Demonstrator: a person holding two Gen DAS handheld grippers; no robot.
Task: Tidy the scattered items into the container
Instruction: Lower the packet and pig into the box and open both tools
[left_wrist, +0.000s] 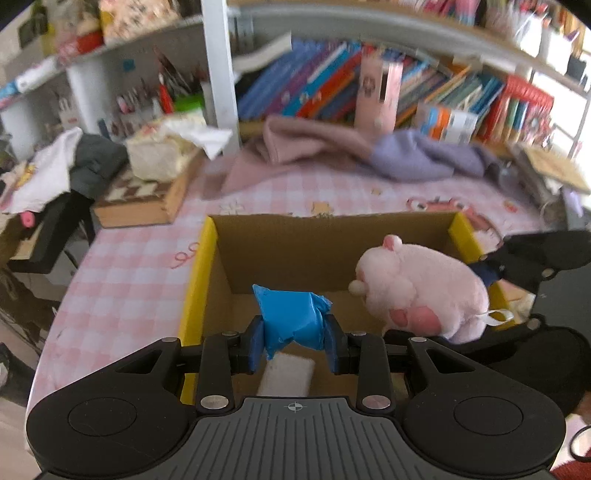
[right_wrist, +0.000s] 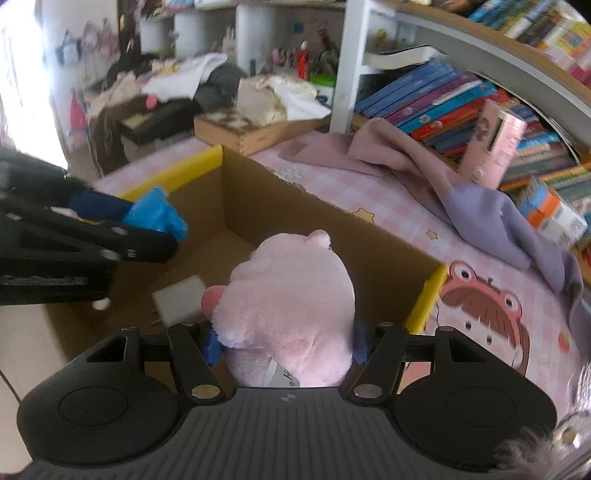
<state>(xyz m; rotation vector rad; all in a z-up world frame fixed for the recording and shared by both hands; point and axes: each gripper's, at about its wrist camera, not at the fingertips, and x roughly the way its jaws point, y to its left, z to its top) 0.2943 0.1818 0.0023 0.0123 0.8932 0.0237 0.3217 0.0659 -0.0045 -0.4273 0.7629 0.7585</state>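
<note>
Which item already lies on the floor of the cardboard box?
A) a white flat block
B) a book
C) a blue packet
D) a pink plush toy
A: the white flat block lies on the box floor, while the plush toy and blue packet hang in the claws.

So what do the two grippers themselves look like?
Both match: the left gripper and right gripper have black linkage arms with silver pivot pins, blue finger pads, and a grey ribbed body bearing a small white crosshair mark. No cables or sleeves show.
</note>
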